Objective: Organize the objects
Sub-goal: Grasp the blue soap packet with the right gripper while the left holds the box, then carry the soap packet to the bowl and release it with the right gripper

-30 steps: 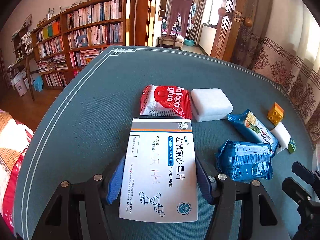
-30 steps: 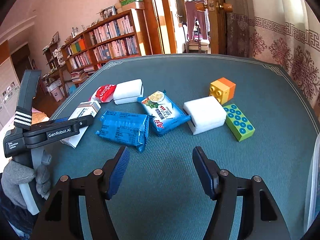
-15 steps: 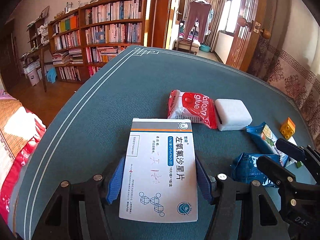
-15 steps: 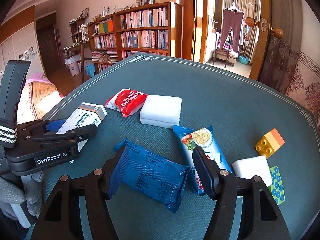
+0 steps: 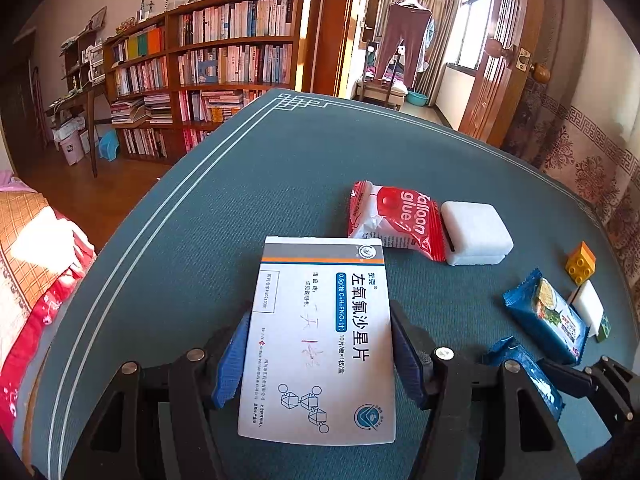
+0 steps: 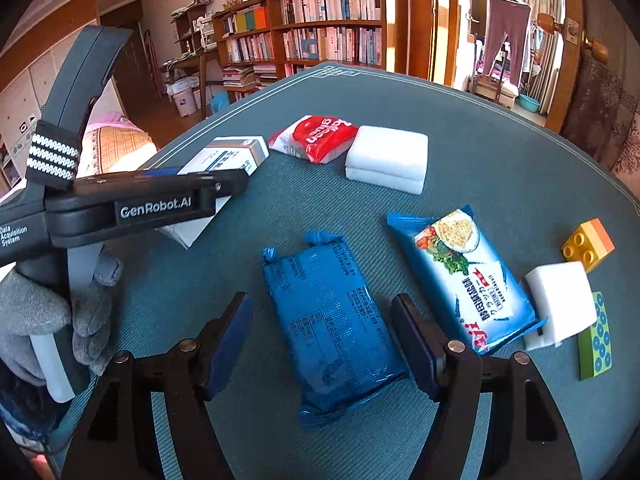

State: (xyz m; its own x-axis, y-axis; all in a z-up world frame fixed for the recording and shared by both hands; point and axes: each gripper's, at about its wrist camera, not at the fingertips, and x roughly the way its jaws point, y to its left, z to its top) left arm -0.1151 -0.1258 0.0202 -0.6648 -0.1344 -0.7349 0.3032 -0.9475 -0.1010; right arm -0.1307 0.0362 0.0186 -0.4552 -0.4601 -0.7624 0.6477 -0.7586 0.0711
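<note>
One box held, the sorting hardly begun

The medicine box (image 5: 320,332) is gripped in the left claw (image 5: 316,354); the right claw (image 6: 322,340) is opening astride the dark blue packet (image 6: 334,320), which is not yet pressed. The red glue pouch (image 6: 316,138), white sponges (image 6: 388,158), cracker packet (image 6: 464,276) and toy bricks (image 6: 588,244) lie loose on the green desk (image 6: 500,140), with a bookshelf (image 5: 224,60) behind.

Teal table (image 6: 500,168) (white-lined edge) bears snack packets (image 6: 332,320), sponges (image 6: 386,158), toy bricks (image 6: 588,244)
</note>
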